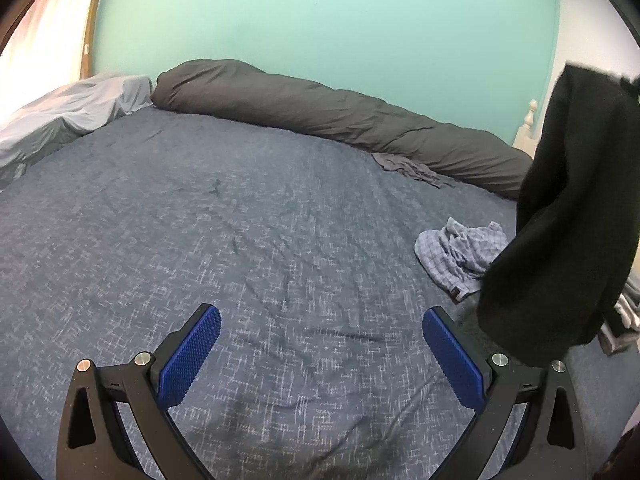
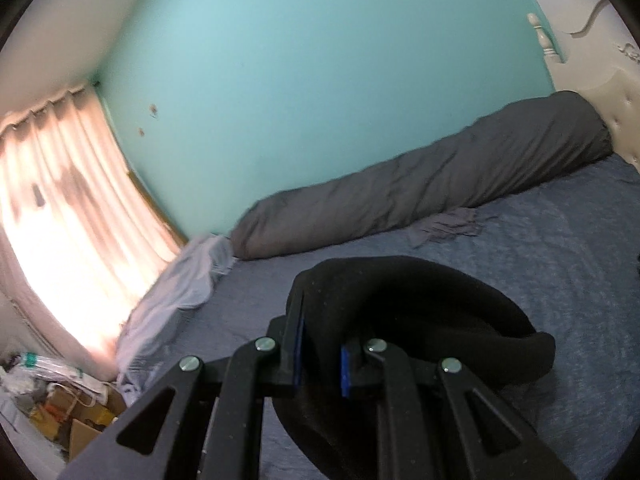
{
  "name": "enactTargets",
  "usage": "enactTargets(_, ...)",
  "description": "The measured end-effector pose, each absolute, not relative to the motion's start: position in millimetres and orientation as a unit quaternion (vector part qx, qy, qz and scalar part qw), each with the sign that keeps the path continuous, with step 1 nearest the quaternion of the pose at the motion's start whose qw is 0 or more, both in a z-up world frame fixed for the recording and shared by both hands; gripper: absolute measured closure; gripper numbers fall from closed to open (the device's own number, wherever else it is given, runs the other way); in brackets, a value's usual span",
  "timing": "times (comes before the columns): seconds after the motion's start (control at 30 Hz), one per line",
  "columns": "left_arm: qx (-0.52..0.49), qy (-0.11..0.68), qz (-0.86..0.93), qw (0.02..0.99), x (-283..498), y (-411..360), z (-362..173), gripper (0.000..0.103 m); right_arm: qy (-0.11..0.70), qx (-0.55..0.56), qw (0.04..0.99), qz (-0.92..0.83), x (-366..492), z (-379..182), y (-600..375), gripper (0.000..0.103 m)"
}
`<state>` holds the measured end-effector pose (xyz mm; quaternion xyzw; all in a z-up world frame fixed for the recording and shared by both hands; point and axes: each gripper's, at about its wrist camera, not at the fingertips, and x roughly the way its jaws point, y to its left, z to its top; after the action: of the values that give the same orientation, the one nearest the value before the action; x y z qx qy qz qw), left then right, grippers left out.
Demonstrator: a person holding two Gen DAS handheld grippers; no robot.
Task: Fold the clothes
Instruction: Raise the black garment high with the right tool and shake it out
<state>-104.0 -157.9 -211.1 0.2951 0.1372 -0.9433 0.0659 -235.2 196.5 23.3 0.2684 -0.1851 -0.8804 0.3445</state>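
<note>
I've got the right gripper (image 2: 320,354) pinched on the black garment (image 1: 568,216), hanging over the bed's (image 1: 240,240) right side – left gripper (image 1: 322,360) wide open, empty – I'd lay it flat mid-bed before folding.

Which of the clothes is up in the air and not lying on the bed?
The black garment, pinched in the right tool. The crumpled blue checked garment and the small grey cloth both lie on the blue bedspread.

blk garment (image 2: 420,312), blue-flecked bedsheet (image 1: 200,240), teal wall (image 1: 320,20)
</note>
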Motion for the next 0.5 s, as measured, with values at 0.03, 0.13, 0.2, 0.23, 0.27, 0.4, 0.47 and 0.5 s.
enactTargets(0.03, 0.296, 0.137, -0.943, 0.067, -102.1, -158.2, -211.3, 0.0, -0.189, 0.265, 0.348, -0.879, -235.0, 28.3, 194.7, 0.09)
enactTargets(0.13, 0.298, 0.138, -0.942, 0.068, -98.4, -160.1, -211.1, 0.0, -0.196, 0.26, 0.347, -0.88, -240.0, 31.9, 191.5, 0.09)
enactTargets(0.2, 0.298, 0.136, -0.942, 0.069, -97.3, -160.7, -211.6, 0.0, -0.208, 0.275, 0.331, -0.878, -250.3, 13.0, 194.5, 0.09)
enactTargets(0.23, 0.299, 0.135, -0.942, 0.069, -97.1, -161.2, -212.2, 0.0, -0.213, 0.283, 0.326, -0.877, -254.1, 3.0, 197.1, 0.09)
enactTargets(0.27, 0.3, 0.134, -0.942, 0.069, -96.8, -161.6, -212.8, 0.0, -0.214, 0.296, 0.316, -0.876, -260.2, -13.7, 198.9, 0.09)
enactTargets(0.4, 0.306, 0.137, -0.939, 0.072, -99.3, -166.7, -216.5, 0.0, -0.222, 0.348, 0.281, -0.866, -284.5, -89.8, 206.6, 0.089)
enactTargets(0.47, 0.309, 0.139, -0.938, 0.072, -101.7, -168.9, -219.1, 0.0, -0.225, 0.361, 0.267, -0.865, -291.3, -119.7, 208.0, 0.088)
enactTargets(0.5, 0.312, 0.14, -0.937, 0.072, -103.9, -169.3, -220.5, 0.0, -0.223, 0.365, 0.261, -0.865, -294.3, -134.8, 208.9, 0.087)
